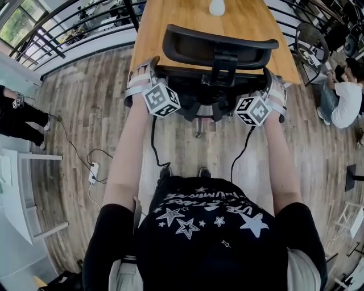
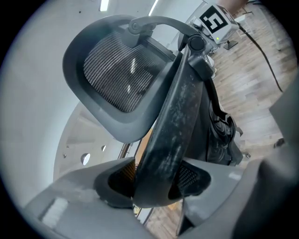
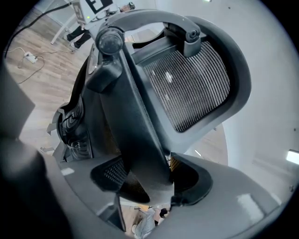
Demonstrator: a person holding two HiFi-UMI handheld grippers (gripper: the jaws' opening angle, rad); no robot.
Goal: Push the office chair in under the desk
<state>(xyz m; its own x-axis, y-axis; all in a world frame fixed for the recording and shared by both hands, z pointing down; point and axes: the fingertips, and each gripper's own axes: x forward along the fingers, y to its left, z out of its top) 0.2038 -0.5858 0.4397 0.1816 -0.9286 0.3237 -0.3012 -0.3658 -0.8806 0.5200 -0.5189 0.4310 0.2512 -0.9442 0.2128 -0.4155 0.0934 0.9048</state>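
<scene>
**Layout: office chair (image 1: pixel 219 57) at the near end of the desk (image 1: pixel 151 34), with the person standing behind it.**

The desk runs away from the person, and a small object (image 1: pixel 216 7) lies on it toward its far end. The chair's back faces the person, and its headrest (image 1: pixel 219 45) overlaps the desk's near edge in the head view. The left gripper (image 2: pixel 156 179) sits on the left edge of the backrest frame and the right gripper (image 3: pixel 147 175) on the right edge; each edge passes between that gripper's jaws, touching both pads. A power strip (image 1: pixel 93 172) lies on the floor (image 1: pixel 85 113) to the left. A railing (image 1: pixel 51 34) stands beyond it, left of the desk. A seated person (image 1: pixel 344 96) is well apart to the right.
</scene>
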